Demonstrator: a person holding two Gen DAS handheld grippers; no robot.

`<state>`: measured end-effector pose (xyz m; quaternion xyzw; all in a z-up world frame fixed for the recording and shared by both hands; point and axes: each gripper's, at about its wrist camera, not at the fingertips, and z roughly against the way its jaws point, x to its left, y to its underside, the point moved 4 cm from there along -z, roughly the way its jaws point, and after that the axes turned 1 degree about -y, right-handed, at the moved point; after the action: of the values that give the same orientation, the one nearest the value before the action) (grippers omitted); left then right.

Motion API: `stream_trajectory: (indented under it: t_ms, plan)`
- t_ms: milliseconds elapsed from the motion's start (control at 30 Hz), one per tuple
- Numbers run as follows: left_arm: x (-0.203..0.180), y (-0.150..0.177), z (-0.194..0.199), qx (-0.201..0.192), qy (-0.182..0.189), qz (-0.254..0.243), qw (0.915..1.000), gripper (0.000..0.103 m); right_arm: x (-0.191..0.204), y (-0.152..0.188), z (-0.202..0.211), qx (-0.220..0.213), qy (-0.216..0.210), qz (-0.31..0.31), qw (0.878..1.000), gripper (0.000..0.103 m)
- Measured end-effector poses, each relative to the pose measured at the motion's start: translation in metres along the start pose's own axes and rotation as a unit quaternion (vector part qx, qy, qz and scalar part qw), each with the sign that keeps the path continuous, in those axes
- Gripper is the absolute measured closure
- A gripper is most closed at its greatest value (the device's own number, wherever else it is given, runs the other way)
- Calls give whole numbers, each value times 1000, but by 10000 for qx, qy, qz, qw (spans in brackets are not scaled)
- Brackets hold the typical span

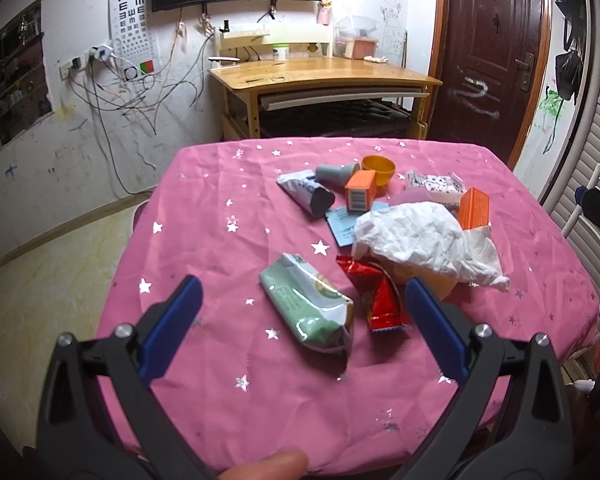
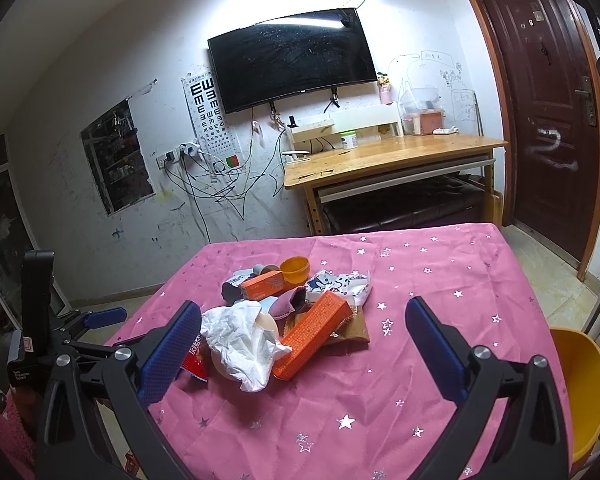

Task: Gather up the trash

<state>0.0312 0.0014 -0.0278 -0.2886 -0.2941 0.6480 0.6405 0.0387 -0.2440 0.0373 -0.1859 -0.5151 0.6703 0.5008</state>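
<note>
A scribbled white wall with a dark TV [image 2: 292,56] and an eye chart [image 2: 209,112] backs this small room, and a wooden desk [image 2: 388,156] stands against it. In front is the table [image 1: 228,392] under a pink star-print cloth, with the trash heaped toward its middle.

The left gripper [image 1: 303,304] hangs over the near edge with its fingers [image 1: 176,324] spread wide and empty. Between them in the left view lies a green foil pack [image 1: 312,308], and just beside it a red wrapper [image 1: 380,300] tucked partly under the crumpled tissue [image 1: 420,240]. The right gripper [image 2: 303,320] is likewise agape and holds nothing, hovering above the tissue and a long orange box [image 2: 312,336].

Further back sit a silver tube [image 1: 304,192], a small orange carton [image 1: 360,192], a grey cap [image 1: 334,172] and an orange bowl [image 1: 378,168].

Everything here looks light. The foil pack seems half empty and slick, likely to crush and slide, so I would pinch it across the flattened crimped end. The tissue is soft and will bunch anywhere. The cartons are stiffer and best taken across their narrow sides. A yellow bin [image 2: 580,392] stands to the right of the table, probably the place for it all.
</note>
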Motion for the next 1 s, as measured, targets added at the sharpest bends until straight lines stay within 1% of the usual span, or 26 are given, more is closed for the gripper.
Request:
stream_trajectory:
  t_ms: [333, 433, 467, 500, 533, 567, 633, 767, 800, 867, 900, 967, 1000]
  plan:
    - [-2, 1, -6, 95, 31, -4, 10000, 6, 0, 0, -1, 41, -14, -4, 10000, 7]
    - [-1, 1, -14, 216, 87, 4, 9997, 6, 2, 0, -5, 88, -97, 1, 9999, 7]
    - [-1, 3, -21, 323, 124, 20, 9994, 6, 3, 0, -8, 122, -170, -2, 9998, 7]
    - [-1, 3, -26, 400, 129, 39, 9991, 8, 6, 0, -11, 185, -290, 2, 9994, 7]
    - [-1, 4, -31, 495, 148, 69, 9986, 14, 9, 0, -13, 238, -391, 6, 9990, 7]
    - [0, 4, -39, 638, 208, 128, 9977, 15, 13, -1, -17, 303, -538, 22, 9981, 7]
    - [2, 4, -47, 768, 272, 209, 9965, 22, 27, -1, -23, 457, -887, 136, 9949, 7]
    - [7, 2, -55, 886, 93, 216, 9958, 26, 51, -2, -38, 669, -1238, 434, 9891, 7]
    - [8, 2, -58, 941, 108, 238, 9952, 28, 55, -1, -43, 745, -1326, 465, 9873, 7]
    - [11, 3, -61, 1054, 219, 329, 9936, 31, 60, 0, -56, 968, -1391, 455, 9845, 7]
    - [13, 4, -64, 1111, 241, 365, 9929, 36, 61, 1, -65, 1119, -1352, 437, 9835, 7]
    - [16, 4, -65, 1126, 199, 389, 9927, 41, 59, 5, -80, 1422, -1207, 376, 9817, 7]
    - [16, 3, -65, 1135, 173, 387, 9926, 47, 59, 7, -86, 1517, -1154, 358, 9810, 7]
